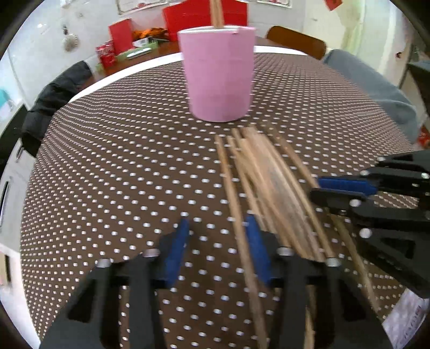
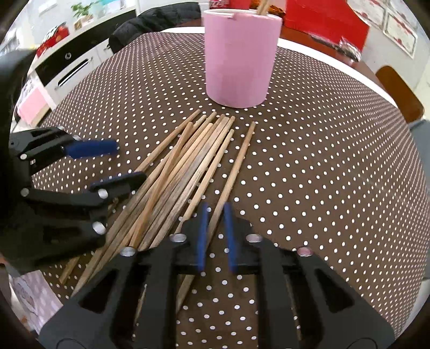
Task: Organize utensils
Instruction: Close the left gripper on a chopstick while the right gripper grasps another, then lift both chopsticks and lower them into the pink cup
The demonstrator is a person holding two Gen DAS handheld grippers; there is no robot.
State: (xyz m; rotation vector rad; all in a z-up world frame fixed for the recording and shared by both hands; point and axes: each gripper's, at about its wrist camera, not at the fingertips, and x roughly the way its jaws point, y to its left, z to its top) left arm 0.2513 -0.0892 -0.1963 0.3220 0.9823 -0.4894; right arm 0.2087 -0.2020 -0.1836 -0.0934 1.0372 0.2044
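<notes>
I'm looking down both wrist cameras at a loose fan of wooden chopsticks (image 2: 188,166) lying on the dotted brown tablecloth (image 2: 322,161), thin ends toward the pink cup (image 2: 240,57), which already has a few sticks standing in it, so that's where these belong. My right gripper (image 2: 215,236) has its blue pads drawn in close around the outermost chopstick (image 2: 236,166), the one lying a little apart from the rest; I read that as clamped on it, and it's the easy pick because nothing overlaps it. My left gripper (image 1: 216,251) has its jaws parted, one pad against the near edge of the pile with a stick running just inside it, the other pad over bare cloth, so it grips nothing that I can see. The two tools sit close, on either side of the pile, and I'd watch for them knocking together on the lift. Chairs draped with a dark jacket (image 1: 53,107), red boxes (image 1: 204,14) and clutter ring the far side, well clear. The cup stands just beyond the tips; a long stick swinging up could nudge it.
</notes>
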